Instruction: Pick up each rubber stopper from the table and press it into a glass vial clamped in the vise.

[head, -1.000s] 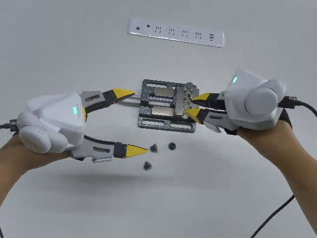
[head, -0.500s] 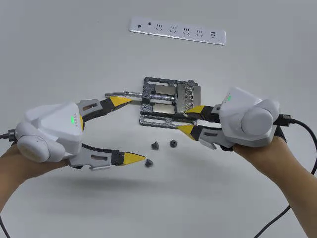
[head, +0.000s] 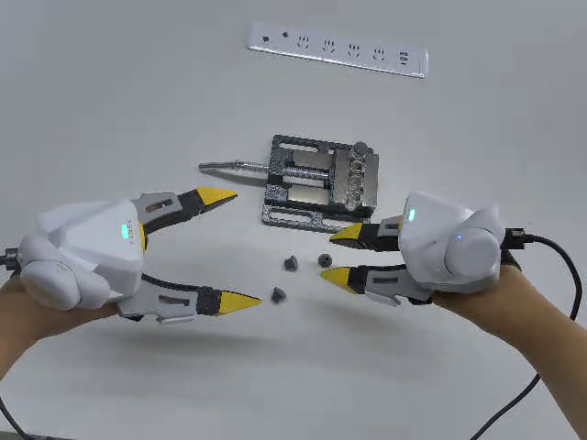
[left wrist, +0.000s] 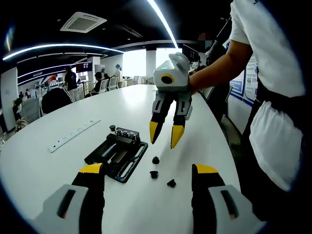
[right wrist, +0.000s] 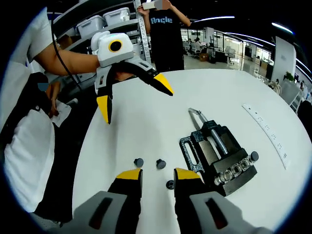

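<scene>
Three dark rubber stoppers [head: 291,264] [left wrist: 154,174] [right wrist: 161,164] lie on the white table in front of the black vise [head: 303,188] [left wrist: 117,151] [right wrist: 209,146]. The vise clamps a row of glass vials [head: 356,176] [right wrist: 236,169]; the end vial looks capped with a dark stopper [head: 360,147]. My right gripper [head: 339,255] [right wrist: 157,174] [left wrist: 165,134] is open and low over the stoppers. One stopper [head: 325,260] [right wrist: 169,184] sits in the gap at its tips, untouched. My left gripper [head: 231,247] [left wrist: 148,170] [right wrist: 134,97] is wide open and holds nothing, left of the stoppers.
A white power strip [head: 337,49] [left wrist: 73,135] [right wrist: 265,129] lies at the far side of the table. The vise's screw handle [head: 225,167] sticks out to the left. A black cable [head: 550,275] trails from the right gripper. People stand beyond the table edge.
My right gripper has pulled back from the vials in the vise and come down over the stoppers. My left gripper has drifted slightly nearer me, still wide open.
</scene>
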{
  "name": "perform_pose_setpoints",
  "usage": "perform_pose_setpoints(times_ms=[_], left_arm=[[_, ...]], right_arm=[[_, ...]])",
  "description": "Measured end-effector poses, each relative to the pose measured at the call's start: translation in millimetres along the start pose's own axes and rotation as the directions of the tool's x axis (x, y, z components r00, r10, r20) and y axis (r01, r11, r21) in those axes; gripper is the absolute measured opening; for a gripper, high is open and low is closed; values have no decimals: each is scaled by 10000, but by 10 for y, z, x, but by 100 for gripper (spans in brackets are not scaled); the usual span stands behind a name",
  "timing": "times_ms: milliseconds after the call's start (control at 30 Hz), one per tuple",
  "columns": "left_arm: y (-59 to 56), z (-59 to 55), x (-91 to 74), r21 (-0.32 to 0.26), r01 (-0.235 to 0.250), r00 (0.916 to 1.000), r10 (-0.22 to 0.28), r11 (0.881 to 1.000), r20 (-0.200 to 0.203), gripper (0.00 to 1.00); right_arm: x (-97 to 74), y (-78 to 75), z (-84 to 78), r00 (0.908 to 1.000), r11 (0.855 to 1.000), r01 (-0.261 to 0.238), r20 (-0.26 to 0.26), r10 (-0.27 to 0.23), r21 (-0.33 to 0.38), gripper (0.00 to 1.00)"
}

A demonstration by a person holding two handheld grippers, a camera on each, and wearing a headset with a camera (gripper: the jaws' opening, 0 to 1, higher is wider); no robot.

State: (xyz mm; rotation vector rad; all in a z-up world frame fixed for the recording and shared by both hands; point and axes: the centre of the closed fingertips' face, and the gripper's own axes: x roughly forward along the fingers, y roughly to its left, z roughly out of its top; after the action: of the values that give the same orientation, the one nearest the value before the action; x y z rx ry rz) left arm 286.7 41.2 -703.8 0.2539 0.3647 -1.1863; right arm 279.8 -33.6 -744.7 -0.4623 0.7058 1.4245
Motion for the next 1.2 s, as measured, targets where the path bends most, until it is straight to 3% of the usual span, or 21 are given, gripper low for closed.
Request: perform_pose_setpoints(times_ms=[133,267,567,900,967,1200], left_arm=[[-5,-35,-26,-65,-65,10000,64,10000,-69,71],[9,-44,-64,-105,-189,9998,188,9998,-88,72],[-28,-105,-137,-275,-419,9990,416,9987,-137,72],[-72,-136,-210,-429,-654,9977,646,9969,-197,72],[-75,-140,-222,-447,-691,9975,682,9966,-197,72],[-90,-173,-244,-489,-735,9971,724,9961,-227,72]], right_arm=[[68,112,-37,9973,9963,-726,-139,720,-469,27],[154,208,-76,9892,9833,-1434,-458,1390,-1118,25],[299,247,-70,9729,9509,-2281,-859,2145,-2091,21],[481,287,-63,9423,8661,-3336,-1598,2943,-3724,18],[505,316,-67,9326,8476,-3601,-1739,3163,-3897,18],[578,317,-88,9188,8034,-3936,-2198,3279,-4468,18]])
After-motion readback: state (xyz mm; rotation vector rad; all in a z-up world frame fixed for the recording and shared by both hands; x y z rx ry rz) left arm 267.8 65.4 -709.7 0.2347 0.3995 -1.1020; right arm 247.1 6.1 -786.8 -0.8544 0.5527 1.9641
